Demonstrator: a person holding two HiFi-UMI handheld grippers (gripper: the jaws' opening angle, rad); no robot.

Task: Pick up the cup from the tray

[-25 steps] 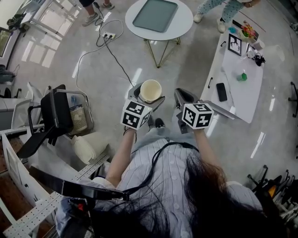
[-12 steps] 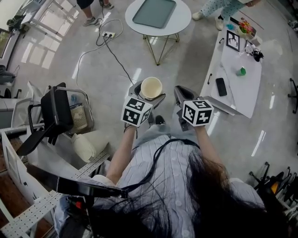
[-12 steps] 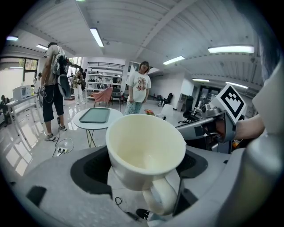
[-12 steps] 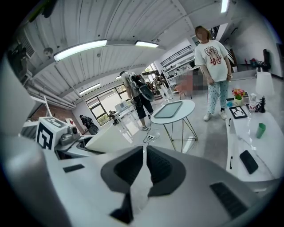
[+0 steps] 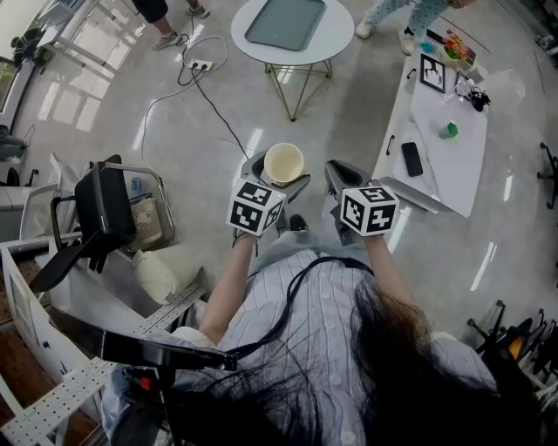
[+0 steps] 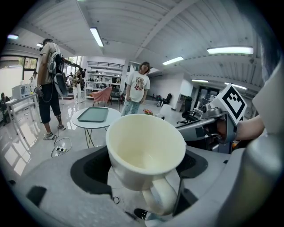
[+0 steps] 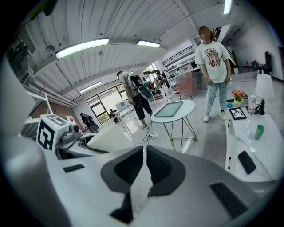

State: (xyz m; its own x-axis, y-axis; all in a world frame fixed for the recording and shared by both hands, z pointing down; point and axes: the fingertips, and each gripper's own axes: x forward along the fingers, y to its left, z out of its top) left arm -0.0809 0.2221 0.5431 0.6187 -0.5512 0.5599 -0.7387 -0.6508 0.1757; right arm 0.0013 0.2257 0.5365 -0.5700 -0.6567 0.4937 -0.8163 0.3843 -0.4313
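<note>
Head view: the left gripper [image 5: 277,179] is clamped on the cup [image 5: 283,162]. The cup sits upright between its jaws, mouth up, in the air above the floor [image 5: 183,148]. The right gripper [image 5: 336,179] hangs just beside it, on the cup's right, not touching it. The tray [image 5: 288,22] lies on a round table [image 5: 338,43] well ahead of both grippers, apart from the cup.

Left gripper view: the cup [image 6: 146,153] fills the gap between the jaws. The dark pads press its wall from either side, and its handle [image 6: 160,195] points back toward the camera. The inside of the cup shows nothing in it. The right gripper [image 6: 212,129] shows beyond the cup's right rim.

Right gripper view: the jaws are closed together, pad against pad, with nothing between them. The tray [image 7: 171,108] on the round table [image 7: 188,106] stands far ahead, slightly right of the jaw line.
</note>
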